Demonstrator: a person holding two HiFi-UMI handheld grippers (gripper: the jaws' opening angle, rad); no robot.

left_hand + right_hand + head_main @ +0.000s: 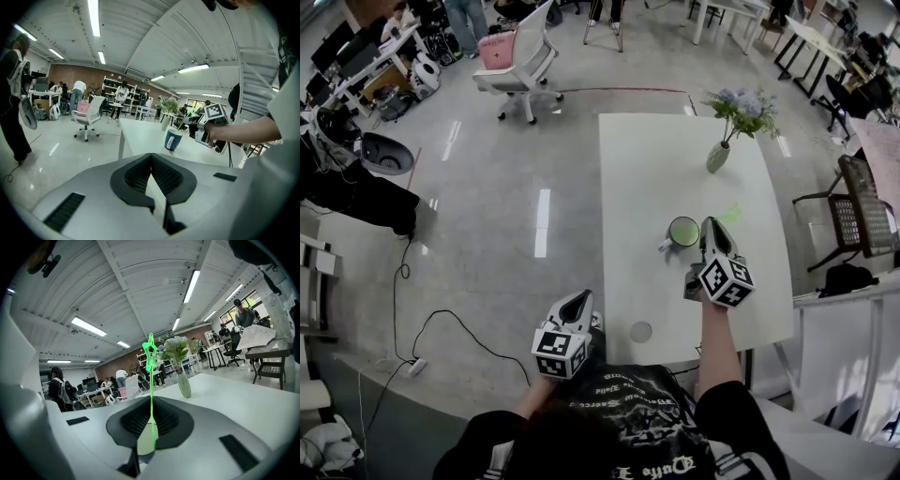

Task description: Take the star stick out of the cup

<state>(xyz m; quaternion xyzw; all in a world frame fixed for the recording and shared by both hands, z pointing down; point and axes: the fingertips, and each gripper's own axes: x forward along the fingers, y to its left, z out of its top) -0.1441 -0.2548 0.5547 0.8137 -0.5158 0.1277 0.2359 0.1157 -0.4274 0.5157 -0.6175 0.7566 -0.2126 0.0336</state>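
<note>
Shirt [630,401] script unreadable; R tongs [151,417] clamp star stick [150,352].

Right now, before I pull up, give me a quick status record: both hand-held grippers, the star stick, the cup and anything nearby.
Right hand-held gripper: shut on the stem of the star stick, close by the cup
Star stick: star end beyond the jaw tips; lower end appears to be in the cup, not yet lifted out
Cup: upright on the white table
Left hand-held gripper: shut, empty, off the table's near left corner
Nearby: vase of flowers, farther back, apart from the cup
</note>
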